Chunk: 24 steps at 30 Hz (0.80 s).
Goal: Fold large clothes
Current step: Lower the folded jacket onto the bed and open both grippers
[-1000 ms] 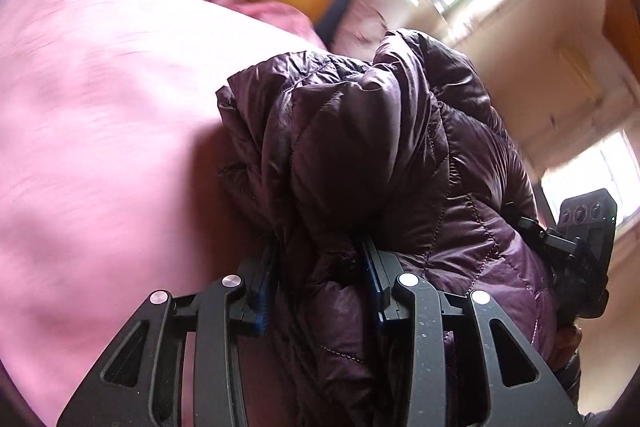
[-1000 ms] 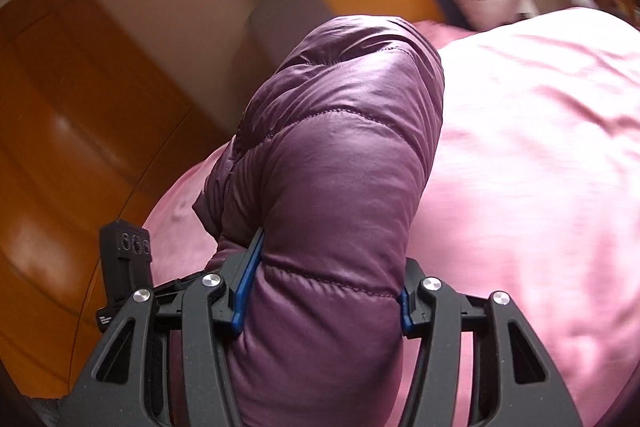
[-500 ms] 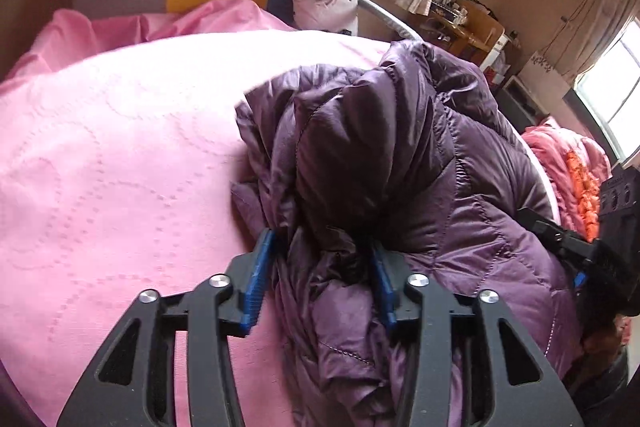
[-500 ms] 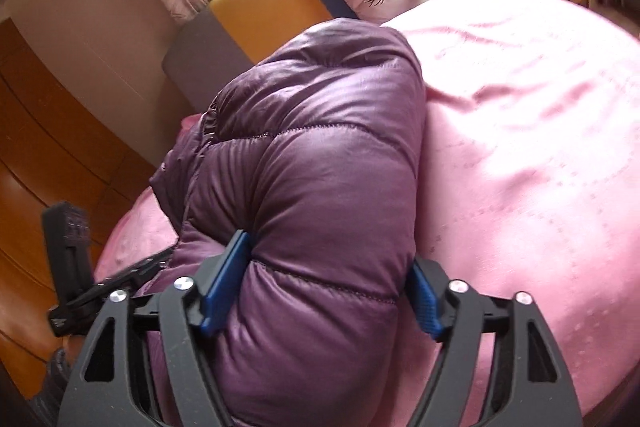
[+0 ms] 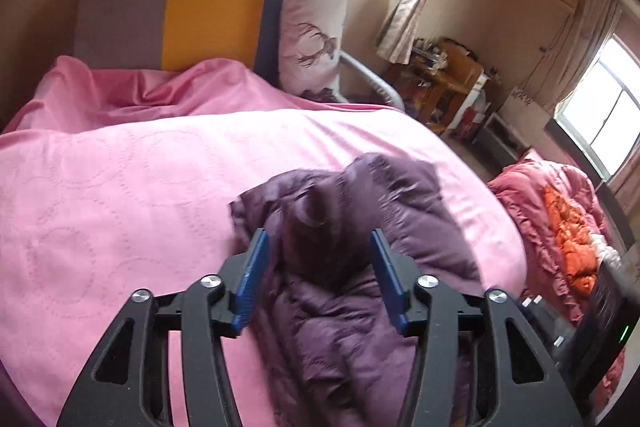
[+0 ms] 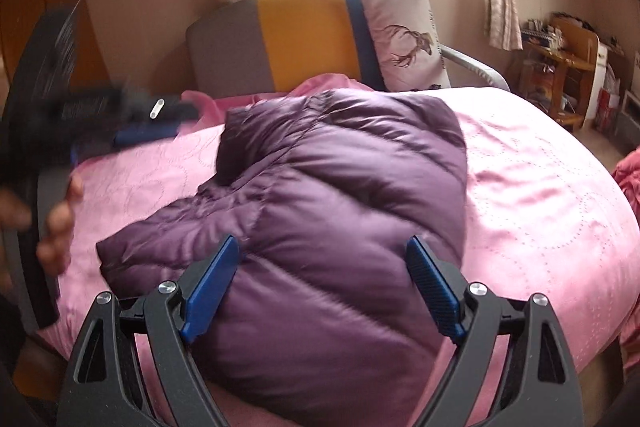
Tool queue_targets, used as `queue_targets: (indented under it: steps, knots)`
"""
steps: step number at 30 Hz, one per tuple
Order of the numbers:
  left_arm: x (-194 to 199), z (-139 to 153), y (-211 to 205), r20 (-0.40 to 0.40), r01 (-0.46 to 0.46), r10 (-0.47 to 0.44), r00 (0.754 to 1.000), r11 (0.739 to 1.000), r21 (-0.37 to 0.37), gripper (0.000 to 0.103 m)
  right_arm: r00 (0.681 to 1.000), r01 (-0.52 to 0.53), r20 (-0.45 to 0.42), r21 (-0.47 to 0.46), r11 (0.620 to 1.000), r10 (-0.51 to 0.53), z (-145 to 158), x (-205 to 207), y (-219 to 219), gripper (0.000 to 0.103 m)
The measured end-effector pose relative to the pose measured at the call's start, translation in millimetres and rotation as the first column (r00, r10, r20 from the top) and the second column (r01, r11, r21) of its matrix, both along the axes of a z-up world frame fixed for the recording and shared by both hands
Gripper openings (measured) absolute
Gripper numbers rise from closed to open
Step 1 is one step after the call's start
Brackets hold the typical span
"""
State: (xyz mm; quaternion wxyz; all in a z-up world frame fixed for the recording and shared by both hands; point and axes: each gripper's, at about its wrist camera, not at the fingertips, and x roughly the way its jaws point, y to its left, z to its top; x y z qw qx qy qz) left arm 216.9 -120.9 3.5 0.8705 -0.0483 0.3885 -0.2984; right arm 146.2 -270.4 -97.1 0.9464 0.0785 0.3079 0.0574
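Both tongs, left (image 5: 318,251) and right (image 6: 322,259), are opening, releasing the purple jacket (image 6: 340,195).

- A pink bedspread (image 5: 120,195) covered the bed.
- A deer-print pillow (image 6: 404,39) leaned against a grey, yellow and blue headboard (image 6: 304,31).
- A cluttered wooden shelf (image 5: 444,83) stood beyond.

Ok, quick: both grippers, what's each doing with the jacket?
Left gripper: opening, jacket between the fingers, not pinched.
Right gripper: opening wide, jacket between the fingers, released.
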Motion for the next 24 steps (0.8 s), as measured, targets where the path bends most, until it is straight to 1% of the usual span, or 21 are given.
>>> queue_targets:
  steps: [2,4,5,7,10,12,13,16,17,19,21,22,24]
  knots:
    - [5,5,-16,-0.025,0.024,-0.025,0.999,0.999,-0.024,0.055,1.000,-0.012,-0.001,-0.042,0.999,0.012,-6,0,20,0.087]
    - [10,4,-28,-0.045,0.030,-0.032,0.998,0.999,-0.028,0.055,1.000,-0.007,-0.002,-0.115,0.993,0.006,-14,4,40,0.087]
    - [12,2,-35,-0.054,0.032,-0.034,0.998,0.999,-0.026,0.055,1.000,0.000,0.001,-0.153,0.988,0.000,-20,3,50,0.087]
    - [18,-7,-48,-0.078,0.028,-0.028,0.997,1.000,-0.008,0.055,1.000,0.011,0.012,-0.188,0.982,-0.009,-28,1,63,0.087]
    - [27,-35,-53,-0.084,0.000,0.006,0.996,0.998,0.070,0.055,0.999,0.001,0.031,-0.216,0.976,0.006,-38,-1,75,0.087]
    - [35,-57,-47,-0.119,-0.017,0.025,0.993,0.997,0.070,0.055,0.999,-0.020,0.039,-0.226,0.974,0.030,-43,-2,81,0.087]
    - [36,-63,-43,-0.122,-0.024,0.032,0.992,0.998,0.065,0.055,0.998,-0.029,0.043,-0.235,0.972,0.040,-45,-2,83,0.087]
    - [36,-79,-34,-0.081,-0.031,0.036,0.996,0.997,0.064,0.055,0.995,-0.068,0.049,-0.265,0.962,0.084,-50,-2,93,0.087]
    - [35,-84,-32,-0.053,-0.027,0.031,0.998,0.997,0.071,0.055,0.993,-0.095,0.046,-0.273,0.957,0.112,-50,-2,94,0.087]
    - [36,-93,-29,-0.037,-0.024,0.026,0.999,0.997,0.074,0.055,0.987,-0.142,0.036,-0.270,0.952,0.157,-46,-8,94,0.087]
    - [36,-100,-28,-0.018,-0.030,0.031,0.999,0.997,0.075,0.055,0.985,-0.161,0.025,-0.249,0.955,0.173,-42,-16,89,0.087]
    - [34,-102,-29,0.007,-0.029,0.029,1.000,0.996,0.086,0.055,0.984,-0.168,0.019,-0.232,0.958,0.177,-39,-18,85,0.087]
    - [30,-104,-27,0.024,-0.034,0.032,0.999,0.995,0.091,0.055,0.986,-0.160,0.013,-0.168,0.973,0.165,-32,-22,75,0.088]
